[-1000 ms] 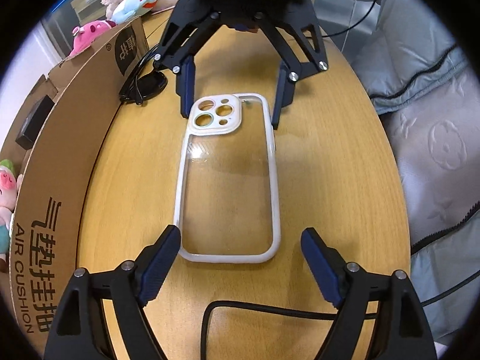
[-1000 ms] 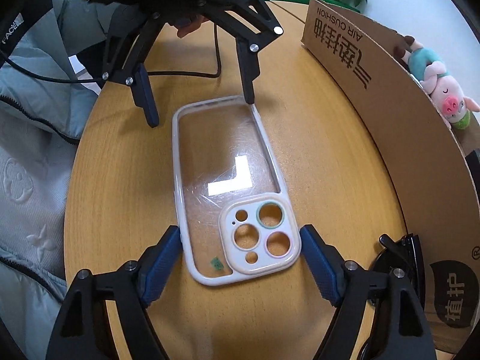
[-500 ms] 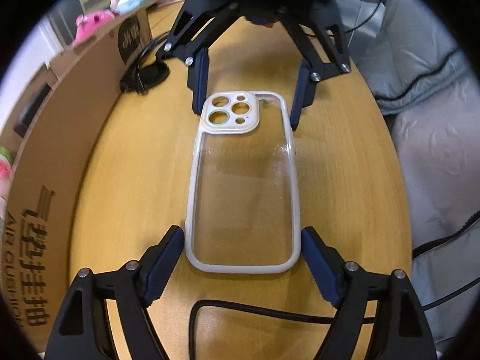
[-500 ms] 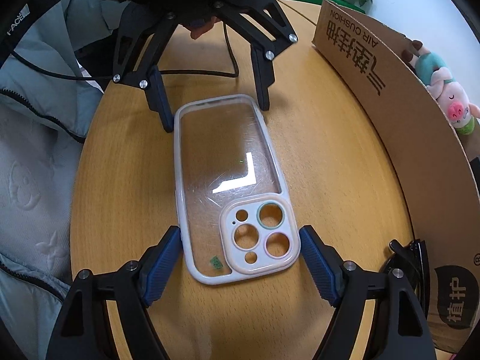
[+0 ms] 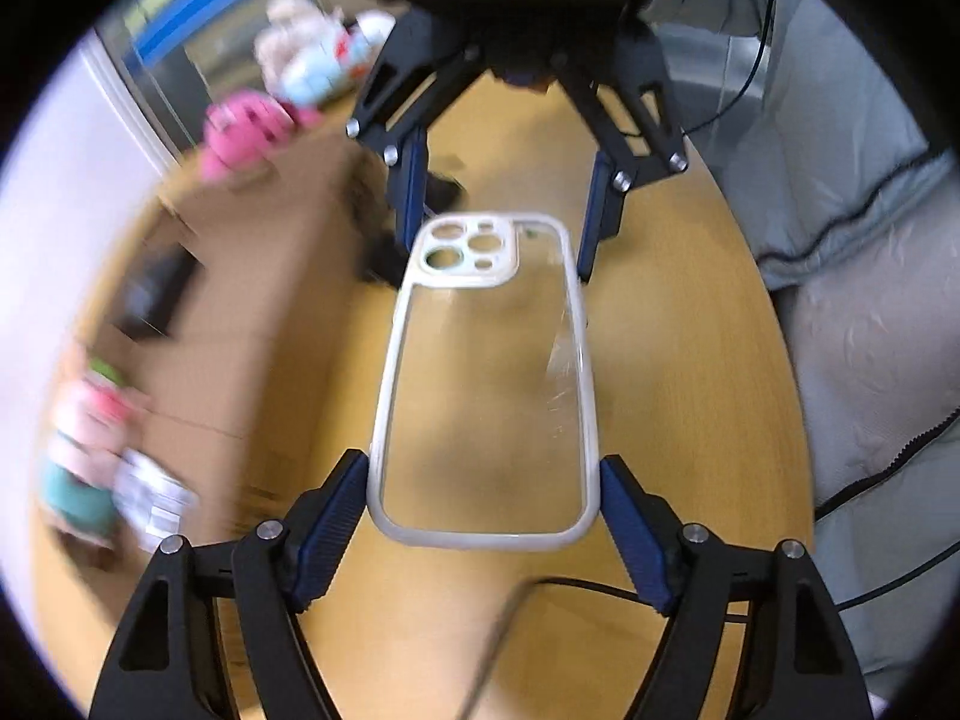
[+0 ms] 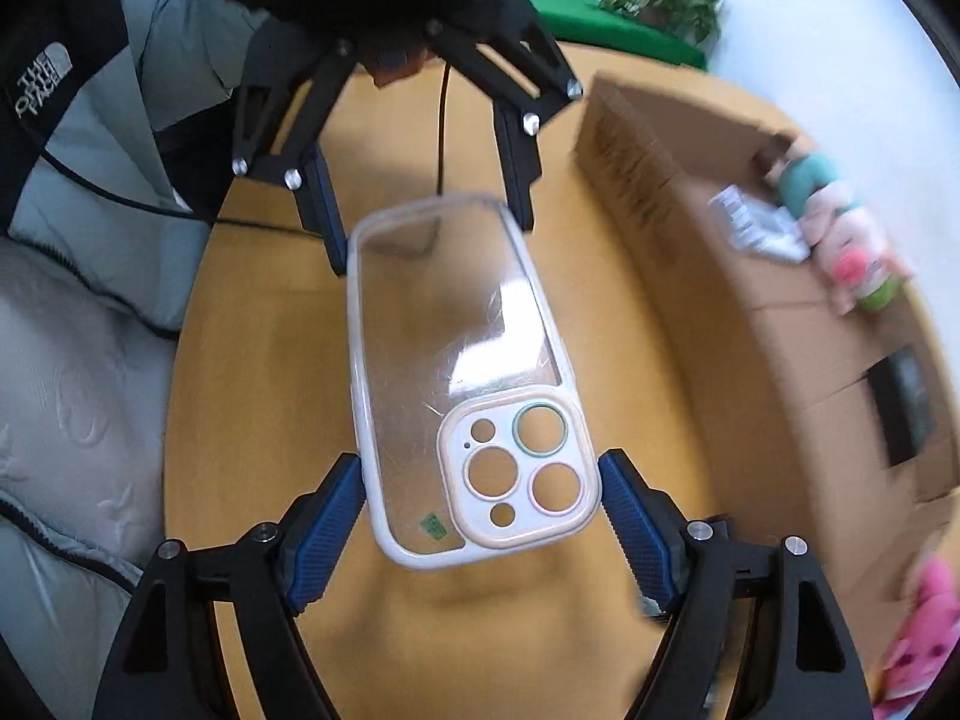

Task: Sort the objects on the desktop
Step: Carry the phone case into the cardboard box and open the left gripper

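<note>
Up it comes! The phone case (image 5: pixel 483 384), flat on the wooden table (image 5: pixel 678 360) a second ago, is now clear of the surface, a soft shadow spread under it, and the background has smeared into blur.

Biggest thing in view: the cardboard box (image 6: pixel 774 324) along the table's edge, open on top. Lying in or on it are a pink-and-teal plush pig (image 6: pixel 840 240), a white printed packet (image 6: pixel 756 222) just beside the pig, and a dark flat item (image 6: pixel 906 402) further along; with this blur I can't say whether they sit inside or rest on folded flaps. A pink plush (image 5: pixel 252 132) lies near the box's far end.

Now the carry. The left gripper (image 5: pixel 483 495) pinches the case's plain end, pads on both long edges, jaws closing in on it. The right gripper (image 6: pixel 480 498) clamps the camera-cutout end the same way. The case hangs between them, tilted.

A black cable (image 5: pixel 594 588) trails below.
</note>
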Tool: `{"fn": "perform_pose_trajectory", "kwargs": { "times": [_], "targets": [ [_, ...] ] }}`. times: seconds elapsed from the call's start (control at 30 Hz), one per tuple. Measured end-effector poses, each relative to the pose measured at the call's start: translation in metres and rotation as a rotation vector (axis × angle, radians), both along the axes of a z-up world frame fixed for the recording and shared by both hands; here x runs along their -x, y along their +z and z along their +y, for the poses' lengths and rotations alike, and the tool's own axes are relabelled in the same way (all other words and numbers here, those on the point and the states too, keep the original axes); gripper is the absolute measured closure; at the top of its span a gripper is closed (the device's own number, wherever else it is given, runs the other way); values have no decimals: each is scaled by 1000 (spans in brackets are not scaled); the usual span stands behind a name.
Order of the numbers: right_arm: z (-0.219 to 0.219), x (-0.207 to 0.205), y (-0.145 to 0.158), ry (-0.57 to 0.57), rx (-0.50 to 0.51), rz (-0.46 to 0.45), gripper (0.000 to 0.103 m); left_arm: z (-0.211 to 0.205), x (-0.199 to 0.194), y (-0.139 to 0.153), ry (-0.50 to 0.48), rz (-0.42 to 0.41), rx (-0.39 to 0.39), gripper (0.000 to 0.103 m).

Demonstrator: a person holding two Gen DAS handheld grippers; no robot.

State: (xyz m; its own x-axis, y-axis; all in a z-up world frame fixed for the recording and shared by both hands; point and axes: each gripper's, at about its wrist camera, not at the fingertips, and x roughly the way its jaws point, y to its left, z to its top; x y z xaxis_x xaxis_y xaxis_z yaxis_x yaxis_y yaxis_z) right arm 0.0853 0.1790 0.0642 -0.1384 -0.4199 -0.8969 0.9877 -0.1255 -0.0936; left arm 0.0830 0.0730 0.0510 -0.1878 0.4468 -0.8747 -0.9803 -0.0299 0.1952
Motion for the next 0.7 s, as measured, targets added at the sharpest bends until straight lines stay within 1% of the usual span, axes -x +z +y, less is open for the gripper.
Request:
{"fn": "perform_pose_trajectory", "kwargs": {
  "times": [0.07,0.1,0.13,0.17,0.2,0.23,0.27,0.3,0.33,0.4,0.47,0.6,0.7],
  "targets": [
    [-4,18,22,-2,12,51,25,-3,7,26,-3,77,12,26],
    [6,15,37,-4,18,88,25,-4,18,40,-2,110,13,26],
    [-5,16,47,-5,19,116,25,-12,24,46,4,128,11,26],
    [-8,25,59,-3,20,147,25,-14,33,57,9,151,9,26],
    [-13,37,70,-3,21,174,25,-15,44,65,13,166,8,26],
    [-9,28,75,-3,21,187,25,-15,58,72,23,177,9,26],
    [-11,38,83,-1,20,201,25,-21,37,87,33,181,12,26],
    [-14,48,89,4,15,216,25,-22,50,89,41,181,15,26],
    [-21,57,88,9,9,219,25,-25,52,91,49,177,19,26],
    [-28,78,90,17,-5,214,25,-26,73,84,63,152,32,26],
    [-36,100,79,16,-22,198,25,-25,94,75,75,115,52,27],
    [-46,135,46,14,-45,121,25,-20,127,43,78,21,107,27],
    [-46,146,13,10,-55,46,25,-19,143,16,77,-55,151,27]
  ]
}}
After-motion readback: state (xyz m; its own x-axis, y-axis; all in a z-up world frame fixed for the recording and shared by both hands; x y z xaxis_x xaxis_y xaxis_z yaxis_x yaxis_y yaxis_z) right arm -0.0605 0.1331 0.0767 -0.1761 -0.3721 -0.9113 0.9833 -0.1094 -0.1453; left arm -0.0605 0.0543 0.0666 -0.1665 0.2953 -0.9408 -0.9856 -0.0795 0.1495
